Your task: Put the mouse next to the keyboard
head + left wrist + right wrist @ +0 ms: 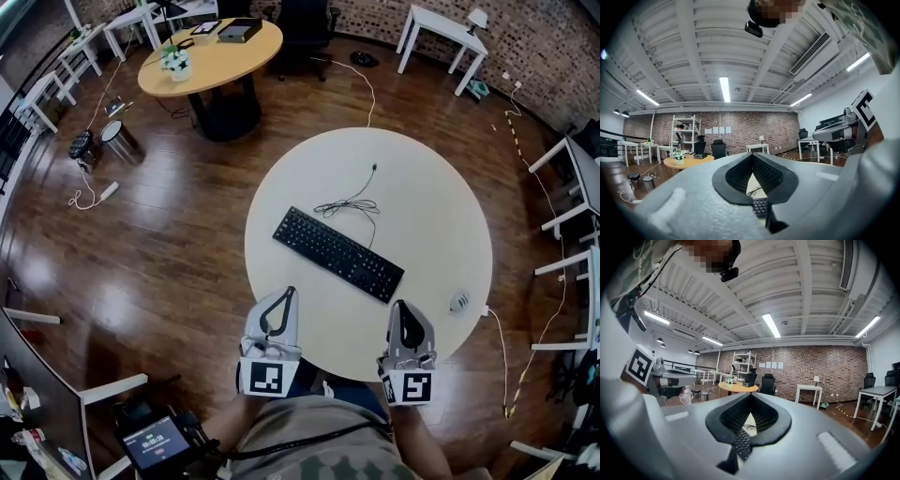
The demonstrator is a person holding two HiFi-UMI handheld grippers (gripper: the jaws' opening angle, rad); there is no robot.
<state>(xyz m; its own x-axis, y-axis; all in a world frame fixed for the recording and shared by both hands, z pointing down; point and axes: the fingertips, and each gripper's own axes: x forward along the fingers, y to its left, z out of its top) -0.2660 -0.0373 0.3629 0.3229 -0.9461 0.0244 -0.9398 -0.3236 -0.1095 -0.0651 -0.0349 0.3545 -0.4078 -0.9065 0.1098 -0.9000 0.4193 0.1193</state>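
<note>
Left claw point(287, 294) and right claw point(402, 306) are pressed together, empty; the right claw should spread, then straddle the mouse point(459, 301) squarely at the table point(441, 206) edge before carrying it to the keyboard point(337, 254).

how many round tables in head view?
2. A white round table sits right in front of the person, with the keyboard on it. A wooden round table stands farther off at the upper left. Any beyond the frame would not show.
</note>
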